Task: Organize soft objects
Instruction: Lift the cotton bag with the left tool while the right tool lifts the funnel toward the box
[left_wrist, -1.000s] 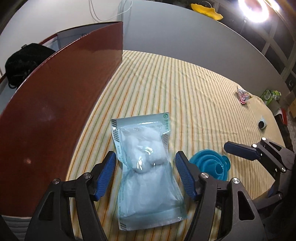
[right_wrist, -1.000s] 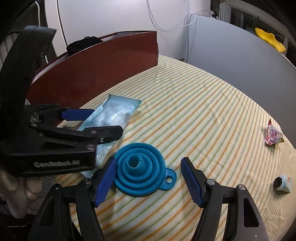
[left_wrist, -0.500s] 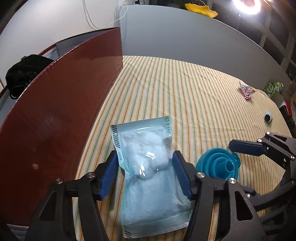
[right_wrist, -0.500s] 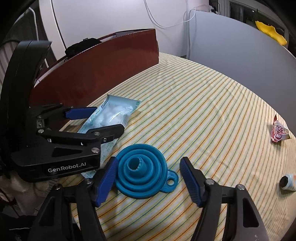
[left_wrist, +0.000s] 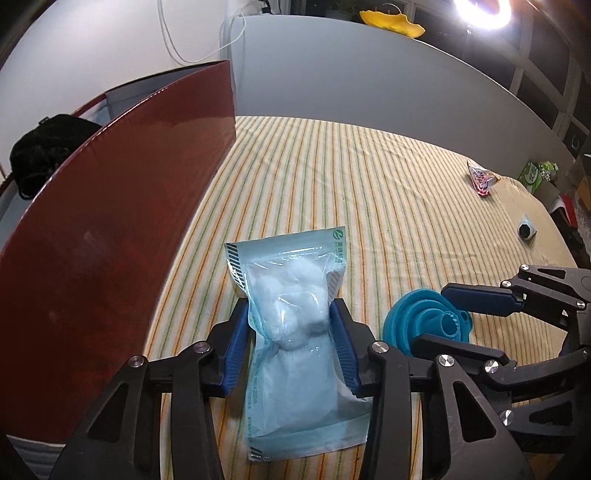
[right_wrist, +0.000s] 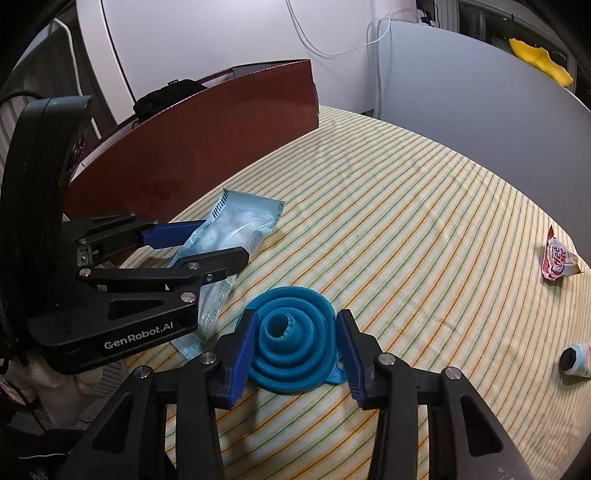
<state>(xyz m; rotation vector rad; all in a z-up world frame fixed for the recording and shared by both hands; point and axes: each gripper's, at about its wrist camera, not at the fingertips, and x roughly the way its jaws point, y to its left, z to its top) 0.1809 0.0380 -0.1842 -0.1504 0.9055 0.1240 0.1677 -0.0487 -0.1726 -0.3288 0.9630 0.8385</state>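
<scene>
Jaws of both grippers have just been closing: the left gripper (left_wrist: 290, 339) now pinches the cotton pouch (left_wrist: 295, 332) lying on the striped cloth (left_wrist: 369, 206) beside the red box (left_wrist: 110, 221). Just right of it, the right gripper (right_wrist: 293, 347) squeezes the blue funnel (right_wrist: 291, 343).

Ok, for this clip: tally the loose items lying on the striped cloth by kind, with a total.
Sealed bag of cotton balls: 1
Blue collapsible funnel: 1
Crumpled red-and-white wrapper: 1
Small container with a dark cap: 1
Total: 4
</scene>
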